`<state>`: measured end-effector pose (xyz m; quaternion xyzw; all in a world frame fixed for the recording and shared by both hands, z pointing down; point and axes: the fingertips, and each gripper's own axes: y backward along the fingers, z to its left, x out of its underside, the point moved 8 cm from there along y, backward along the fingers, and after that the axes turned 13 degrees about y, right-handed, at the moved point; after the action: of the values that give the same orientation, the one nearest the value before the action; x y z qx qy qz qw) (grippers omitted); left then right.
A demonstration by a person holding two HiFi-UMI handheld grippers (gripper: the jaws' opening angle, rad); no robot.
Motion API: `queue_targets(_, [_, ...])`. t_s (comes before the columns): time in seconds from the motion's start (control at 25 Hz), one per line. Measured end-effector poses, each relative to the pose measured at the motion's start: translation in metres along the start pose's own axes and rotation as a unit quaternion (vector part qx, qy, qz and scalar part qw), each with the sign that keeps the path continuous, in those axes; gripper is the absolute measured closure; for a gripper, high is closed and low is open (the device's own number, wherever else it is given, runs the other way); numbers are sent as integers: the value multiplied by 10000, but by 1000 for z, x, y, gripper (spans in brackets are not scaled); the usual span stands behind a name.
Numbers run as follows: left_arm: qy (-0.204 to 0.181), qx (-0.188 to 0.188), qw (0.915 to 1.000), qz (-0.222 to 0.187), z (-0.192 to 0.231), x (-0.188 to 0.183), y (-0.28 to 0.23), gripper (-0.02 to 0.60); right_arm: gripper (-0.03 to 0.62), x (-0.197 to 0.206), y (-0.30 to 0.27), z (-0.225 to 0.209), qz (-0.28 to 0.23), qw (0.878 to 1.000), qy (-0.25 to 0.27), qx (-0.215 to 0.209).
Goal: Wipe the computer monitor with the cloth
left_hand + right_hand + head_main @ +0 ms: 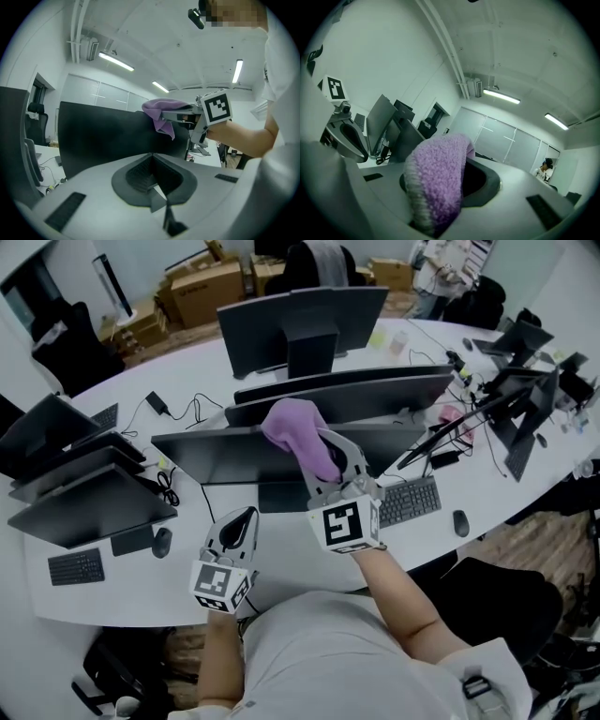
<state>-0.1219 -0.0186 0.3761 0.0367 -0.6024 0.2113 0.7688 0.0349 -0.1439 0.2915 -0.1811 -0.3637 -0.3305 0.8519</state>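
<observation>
**Cloth held at the top edge of the nearest monitor**

The cloth [295, 432], purple and fluffy, is bunched between the jaws of the right gripper [323, 465], which grip it firmly. It sits at the top edge of the dark monitor [225, 454]; whether it presses on the panel cannot be told. The left gripper [242, 518] hangs below and in front of the monitor, its jaws together with nothing between them.

The monitor stands on a long, curved white desk [122, 606] in an open office with a white ceiling and glass partitions. More dark screens crowd the desk behind the monitor and to either side of it. Cables trail across the desk left of the monitor. Cardboard boxes [202, 282] are stacked on the floor far behind it, and a person stands at the back of the room.

Counted: one cloth and two grippers. Three keyboards show, one right of the monitor [408, 501], one left and nearer [75, 566], and one left and farther [105, 416]. There are two mice, one left of the monitor [161, 542] and one right of it [459, 521]. The left gripper view shows three strip lights [116, 61] on the ceiling.
</observation>
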Motion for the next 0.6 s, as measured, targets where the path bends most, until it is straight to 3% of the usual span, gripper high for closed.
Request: queue_targets(0.6, [-29, 127, 9999, 77, -16, 7, -9, 580, 480, 34, 32, -24, 501, 9981, -279, 237])
